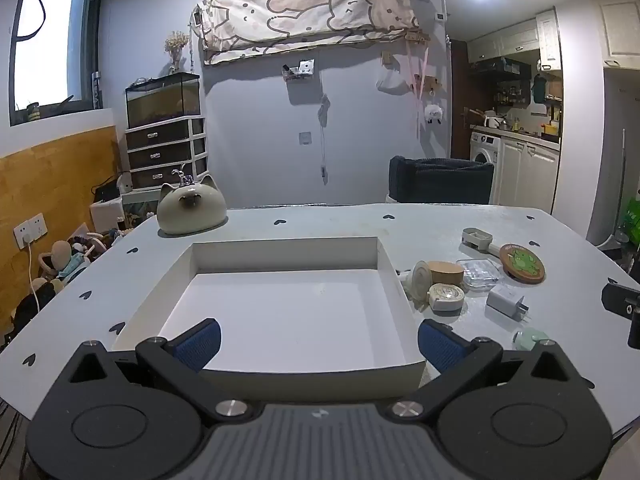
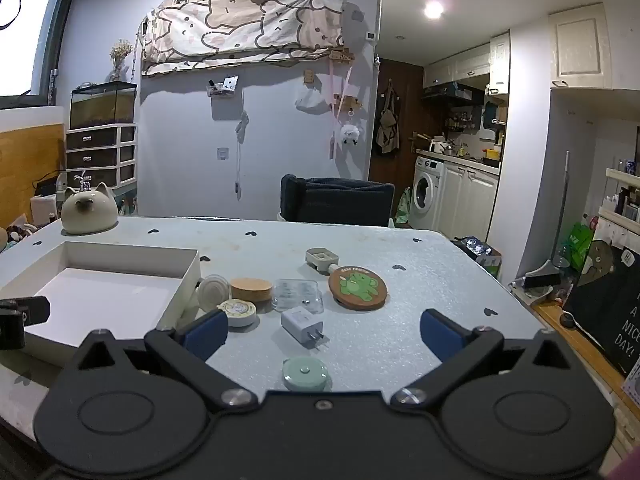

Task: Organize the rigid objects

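Two grippers spread wide, nothing held; all our objects lie on the table beside the white tray (image 1: 384,264).
We judge the mint disc (image 2: 306,373) and the charger (image 2: 301,324) could skid off flat, hard faces; left gripper (image 1: 319,346) hovers over the tray, right gripper (image 2: 324,334) above the clutter, both touching nothing.

The left gripper (image 2: 16,320) shows only as a dark part cut off by the right view's left edge. The mint disc (image 1: 530,339) is half hidden behind a finger in the left view. The coaster (image 2: 358,287) lettering is too small to read.
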`<state>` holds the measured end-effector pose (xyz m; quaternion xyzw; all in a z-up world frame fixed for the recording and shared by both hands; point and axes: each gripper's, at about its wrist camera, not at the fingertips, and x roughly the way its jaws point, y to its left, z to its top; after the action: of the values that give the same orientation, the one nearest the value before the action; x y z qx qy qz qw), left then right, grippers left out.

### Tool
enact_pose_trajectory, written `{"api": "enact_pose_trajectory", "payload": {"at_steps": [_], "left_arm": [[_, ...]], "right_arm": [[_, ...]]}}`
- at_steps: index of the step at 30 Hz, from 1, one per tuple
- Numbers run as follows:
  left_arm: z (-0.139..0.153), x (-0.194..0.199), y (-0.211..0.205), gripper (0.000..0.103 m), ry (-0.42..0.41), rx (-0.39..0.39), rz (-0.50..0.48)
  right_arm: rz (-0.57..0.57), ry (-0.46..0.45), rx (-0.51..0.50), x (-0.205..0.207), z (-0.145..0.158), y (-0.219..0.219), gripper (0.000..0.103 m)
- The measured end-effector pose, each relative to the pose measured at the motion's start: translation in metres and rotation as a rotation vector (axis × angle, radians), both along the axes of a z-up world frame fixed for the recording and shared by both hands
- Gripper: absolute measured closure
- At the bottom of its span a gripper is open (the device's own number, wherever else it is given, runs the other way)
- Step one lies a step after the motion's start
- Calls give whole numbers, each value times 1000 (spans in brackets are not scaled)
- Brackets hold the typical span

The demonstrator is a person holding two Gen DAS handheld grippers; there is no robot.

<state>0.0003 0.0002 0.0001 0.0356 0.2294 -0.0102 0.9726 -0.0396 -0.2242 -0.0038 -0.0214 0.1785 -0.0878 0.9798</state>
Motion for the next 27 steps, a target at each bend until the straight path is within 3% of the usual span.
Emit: {"api": "enact_pose_trajectory", "payload": {"at_steps": [27], "left_arm": [[0,0,0,0,4,-2,0]], "right_arm": [[0,10,2,1,-1,0,0]]}}
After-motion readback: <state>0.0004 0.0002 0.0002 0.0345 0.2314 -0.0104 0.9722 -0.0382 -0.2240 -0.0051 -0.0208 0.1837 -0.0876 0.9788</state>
